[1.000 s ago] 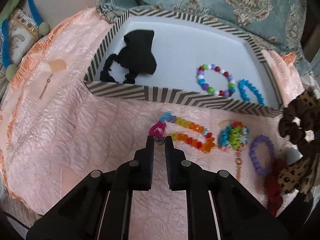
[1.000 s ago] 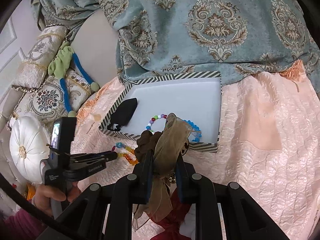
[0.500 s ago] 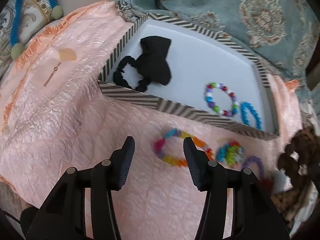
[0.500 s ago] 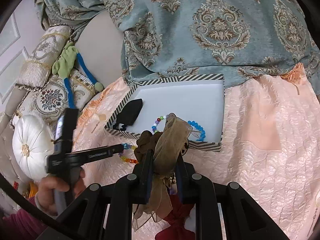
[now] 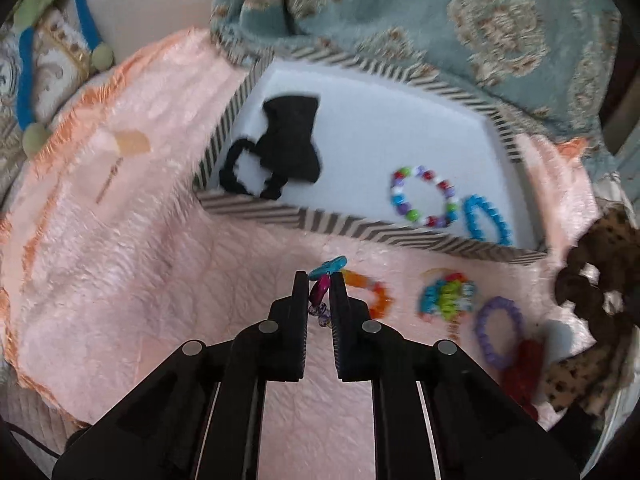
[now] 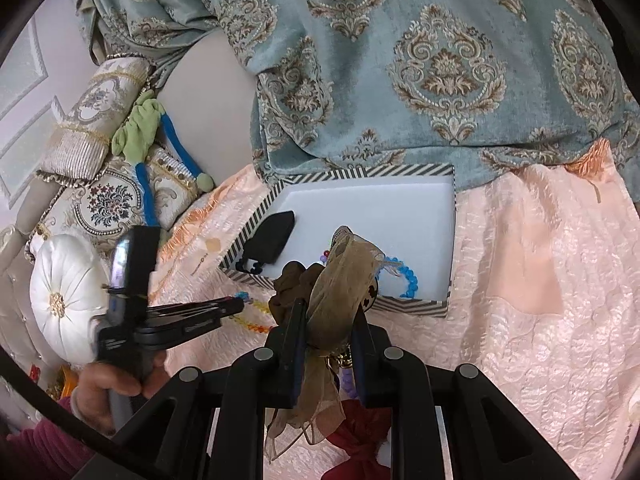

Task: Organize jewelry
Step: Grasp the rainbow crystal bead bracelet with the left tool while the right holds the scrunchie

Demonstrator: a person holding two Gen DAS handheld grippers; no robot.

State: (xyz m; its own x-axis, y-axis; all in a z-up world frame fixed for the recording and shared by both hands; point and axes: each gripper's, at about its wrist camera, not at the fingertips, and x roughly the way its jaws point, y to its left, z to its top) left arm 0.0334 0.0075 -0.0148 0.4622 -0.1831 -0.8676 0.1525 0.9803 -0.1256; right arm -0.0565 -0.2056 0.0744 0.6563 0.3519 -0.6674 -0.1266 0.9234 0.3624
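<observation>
My left gripper (image 5: 319, 286) is shut on the near end of a rainbow bead bracelet (image 5: 374, 300); the rest of the bracelet trails right over the pink cloth. Behind it stands a striped box (image 5: 360, 227) holding a black scrunchie (image 5: 290, 152), a multicoloured bead bracelet (image 5: 424, 196) and a blue bracelet (image 5: 486, 220). My right gripper (image 6: 328, 308) is shut on a tan sheer scrunchie (image 6: 340, 276) with a brown ruffle, held above the box's near rim (image 6: 400, 303). In the right wrist view the left gripper (image 6: 236, 306) pinches the rainbow bracelet at the left.
On the pink cloth right of the rainbow bracelet lie a colourful bead cluster (image 5: 448, 298), a purple bracelet (image 5: 498, 330) and a red scrunchie (image 5: 524, 368). A teal patterned blanket (image 6: 440, 64) lies behind the box. Cushions (image 6: 108, 200) and a white pumpkin pillow (image 6: 66, 296) sit left.
The left gripper opened wide over the rainbow bracelet, then closed on its near end and rose slightly. The right gripper stayed still with the tan scrunchie.
</observation>
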